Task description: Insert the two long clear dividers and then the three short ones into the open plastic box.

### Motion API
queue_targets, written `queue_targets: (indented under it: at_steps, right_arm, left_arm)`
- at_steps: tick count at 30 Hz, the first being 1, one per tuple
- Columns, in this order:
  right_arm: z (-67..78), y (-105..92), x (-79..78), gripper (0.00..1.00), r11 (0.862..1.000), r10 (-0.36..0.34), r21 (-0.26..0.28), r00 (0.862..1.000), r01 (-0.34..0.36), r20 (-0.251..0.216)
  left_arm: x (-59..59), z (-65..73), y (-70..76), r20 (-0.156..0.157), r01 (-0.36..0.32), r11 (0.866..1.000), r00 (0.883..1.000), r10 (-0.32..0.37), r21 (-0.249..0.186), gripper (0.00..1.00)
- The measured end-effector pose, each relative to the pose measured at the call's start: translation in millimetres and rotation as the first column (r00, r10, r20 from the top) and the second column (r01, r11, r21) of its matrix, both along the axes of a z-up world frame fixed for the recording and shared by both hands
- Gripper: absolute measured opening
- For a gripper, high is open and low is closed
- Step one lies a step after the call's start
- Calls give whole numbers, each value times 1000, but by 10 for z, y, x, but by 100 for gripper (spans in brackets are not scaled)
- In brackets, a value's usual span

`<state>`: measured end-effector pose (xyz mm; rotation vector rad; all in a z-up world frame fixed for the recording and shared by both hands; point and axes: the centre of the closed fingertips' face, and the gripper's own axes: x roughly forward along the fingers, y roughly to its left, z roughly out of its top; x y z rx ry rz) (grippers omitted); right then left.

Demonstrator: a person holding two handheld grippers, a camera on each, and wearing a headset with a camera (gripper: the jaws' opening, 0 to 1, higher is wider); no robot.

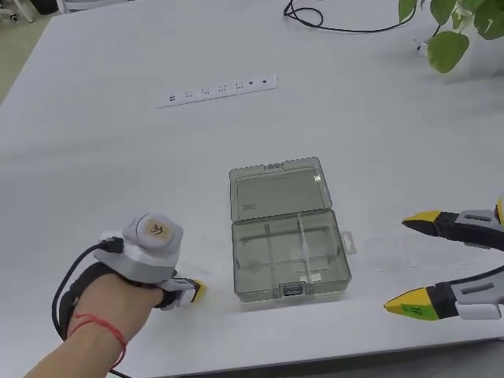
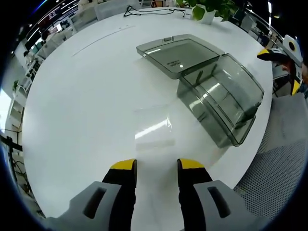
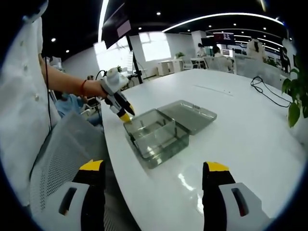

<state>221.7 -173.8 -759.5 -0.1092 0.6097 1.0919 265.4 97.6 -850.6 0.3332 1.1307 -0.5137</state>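
On the white table (image 1: 94, 142) of an open office, the open plastic box (image 1: 287, 244) lies between the left gripper (image 2: 156, 166) and right gripper (image 1: 396, 264), both with jaws apart, clear dividers (image 1: 386, 253) just right of it.

Smoky grey box (image 1: 287, 236), white table (image 1: 118, 173), yellow-tipped black right claw (image 1: 402, 264).

White table (image 1: 94, 157): open box (image 1: 287, 252), clear dividers (image 1: 394, 253), power strip (image 1: 216, 92), cable (image 1: 315, 20).
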Motion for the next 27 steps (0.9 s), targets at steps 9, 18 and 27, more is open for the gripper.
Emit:
queue_targets:
  at_steps: [9, 18, 27]
  right_arm:
    - [-25, -14, -35, 84, 999, 18, -27, 1000, -18, 10]
    - [6, -33, -34, 84, 999, 14, -43, 1000, -13, 12]
    - [253, 94, 51, 78, 999, -30, -19, 1000, 30, 8]
  left_arm:
    - [-14, 14, -15, -8, -36, 998, 999, 35, -55, 31]
    - [-38, 81, 8, 2, -99, 985, 995, 100, -141, 30]
    - [9, 384, 17, 58, -163, 949, 981, 185, -268, 30]
